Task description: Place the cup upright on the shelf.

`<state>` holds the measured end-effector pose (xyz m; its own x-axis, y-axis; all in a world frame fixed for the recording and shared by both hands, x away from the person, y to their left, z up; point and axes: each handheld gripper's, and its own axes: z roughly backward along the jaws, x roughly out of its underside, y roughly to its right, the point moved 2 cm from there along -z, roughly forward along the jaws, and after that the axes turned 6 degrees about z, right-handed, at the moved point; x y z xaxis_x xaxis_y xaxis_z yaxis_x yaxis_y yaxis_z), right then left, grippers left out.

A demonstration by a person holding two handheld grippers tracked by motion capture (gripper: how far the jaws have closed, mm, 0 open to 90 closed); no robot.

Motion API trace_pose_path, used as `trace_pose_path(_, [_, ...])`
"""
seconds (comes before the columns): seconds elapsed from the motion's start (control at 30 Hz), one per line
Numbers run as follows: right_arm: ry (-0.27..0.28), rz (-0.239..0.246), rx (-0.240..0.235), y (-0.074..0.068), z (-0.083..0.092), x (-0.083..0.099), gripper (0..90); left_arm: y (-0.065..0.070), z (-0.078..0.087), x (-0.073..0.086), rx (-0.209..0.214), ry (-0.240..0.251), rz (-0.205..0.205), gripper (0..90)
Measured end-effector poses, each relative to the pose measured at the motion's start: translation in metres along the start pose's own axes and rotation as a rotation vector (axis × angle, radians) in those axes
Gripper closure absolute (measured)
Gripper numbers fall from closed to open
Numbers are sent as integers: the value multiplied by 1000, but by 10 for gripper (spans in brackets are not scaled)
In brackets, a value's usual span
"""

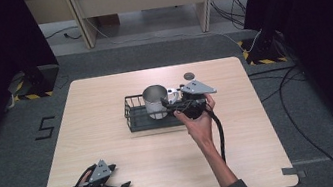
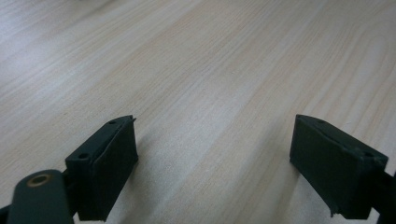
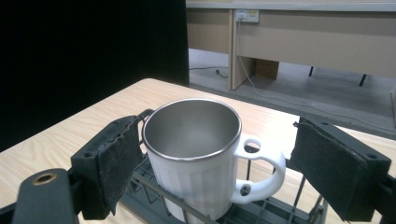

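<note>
A white mug [image 1: 155, 101] with a steel inside and a handle stands upright in a black wire basket [image 1: 133, 118] at the table's middle. My right gripper [image 1: 170, 105] reaches in from the right, open, its jaws on either side of the mug [image 3: 196, 154]. In the right gripper view the left pad [image 3: 116, 163] sits close against the mug's wall, and the right pad [image 3: 336, 168] stands apart from the handle. The basket's wires [image 3: 261, 210] run below the mug. My left gripper [image 1: 124, 186] rests near the table's front left edge, open [image 2: 215, 135] over bare wood.
A small dark disc [image 1: 189, 75] lies on the table [image 1: 104, 98] behind the basket. The right gripper's cable [image 1: 220, 135] trails along the forearm toward the front edge. Black curtains flank the table, and a wooden desk [image 3: 327, 37] stands beyond.
</note>
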<state>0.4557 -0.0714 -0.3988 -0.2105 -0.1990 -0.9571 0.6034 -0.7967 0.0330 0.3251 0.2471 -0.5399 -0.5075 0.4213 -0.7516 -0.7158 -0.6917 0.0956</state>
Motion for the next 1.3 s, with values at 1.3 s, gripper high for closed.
trace_pose_path(1.3, [-13, -4, -20, 10, 44, 29, 156, 0, 0, 0, 0, -1, -1, 141])
